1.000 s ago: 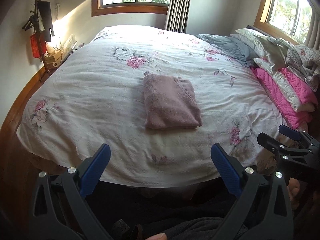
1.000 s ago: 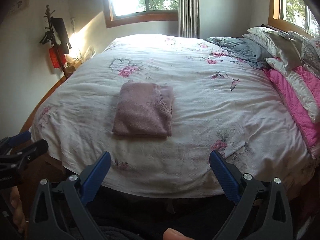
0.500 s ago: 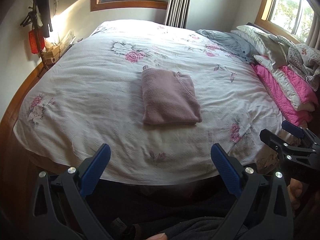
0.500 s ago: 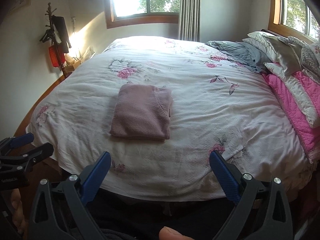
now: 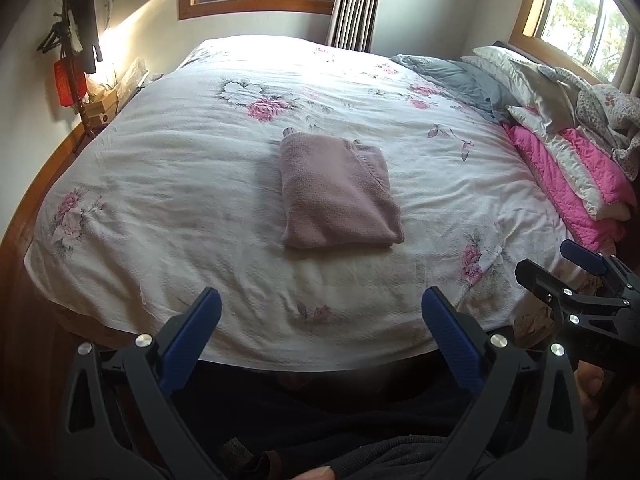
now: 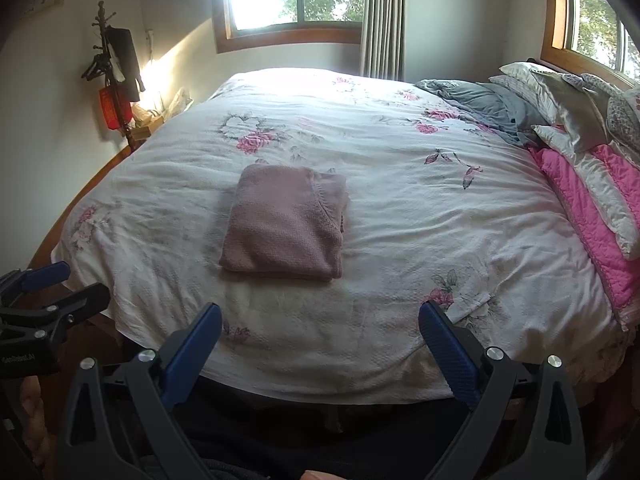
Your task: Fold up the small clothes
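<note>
My two wrist cameras look forward from just off the near edge of the bed [image 5: 168,184], level and well back. Both share the folded sweater [image 5: 336,192], far window and right-side pillows [image 6: 568,104]; each catches my other claw at its edge.

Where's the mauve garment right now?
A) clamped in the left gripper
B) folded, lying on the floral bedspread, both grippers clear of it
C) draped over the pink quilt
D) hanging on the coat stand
B: the mauve garment lies as a folded rectangle on the floral bedspread, while the left gripper and right gripper are open at the near edge of the bed, holding nothing.
</note>
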`<state>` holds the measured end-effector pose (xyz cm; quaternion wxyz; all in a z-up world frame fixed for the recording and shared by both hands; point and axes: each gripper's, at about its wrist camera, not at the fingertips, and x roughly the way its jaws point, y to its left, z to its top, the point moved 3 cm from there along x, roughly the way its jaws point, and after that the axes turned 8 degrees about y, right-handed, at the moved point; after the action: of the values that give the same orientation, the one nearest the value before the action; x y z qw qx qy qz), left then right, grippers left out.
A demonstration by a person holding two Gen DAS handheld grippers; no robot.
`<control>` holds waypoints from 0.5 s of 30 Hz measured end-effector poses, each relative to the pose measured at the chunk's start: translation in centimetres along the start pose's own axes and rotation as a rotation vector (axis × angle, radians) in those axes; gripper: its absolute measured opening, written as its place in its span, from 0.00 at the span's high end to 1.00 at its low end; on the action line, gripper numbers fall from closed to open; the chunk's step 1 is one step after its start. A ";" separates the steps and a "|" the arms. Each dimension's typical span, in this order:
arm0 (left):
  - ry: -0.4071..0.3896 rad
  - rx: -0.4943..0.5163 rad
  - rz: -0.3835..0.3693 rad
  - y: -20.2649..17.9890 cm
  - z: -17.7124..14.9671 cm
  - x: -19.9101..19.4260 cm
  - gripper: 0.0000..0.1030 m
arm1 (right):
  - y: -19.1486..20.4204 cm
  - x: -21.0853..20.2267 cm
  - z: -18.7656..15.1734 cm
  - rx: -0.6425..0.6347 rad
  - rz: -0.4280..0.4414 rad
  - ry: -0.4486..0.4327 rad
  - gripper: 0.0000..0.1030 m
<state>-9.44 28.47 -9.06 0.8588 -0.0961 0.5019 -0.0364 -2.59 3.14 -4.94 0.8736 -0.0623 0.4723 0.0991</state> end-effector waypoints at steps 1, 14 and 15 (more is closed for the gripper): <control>0.000 -0.001 0.002 0.0 0.0 0.0 0.03 | 0.0 0.1 0.0 -0.002 0.000 -0.001 0.04; -0.006 -0.015 0.021 0.2 0.2 0.0 0.03 | 0.7 0.7 0.3 -0.029 0.032 -0.001 0.04; -0.006 -0.016 0.021 0.3 0.2 -0.1 0.03 | 0.8 0.7 0.4 -0.030 0.033 0.000 0.04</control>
<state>-9.32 28.77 -8.99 0.8599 -0.0978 0.5005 -0.0228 -2.09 4.06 -5.38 0.8708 -0.0675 0.4717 0.1208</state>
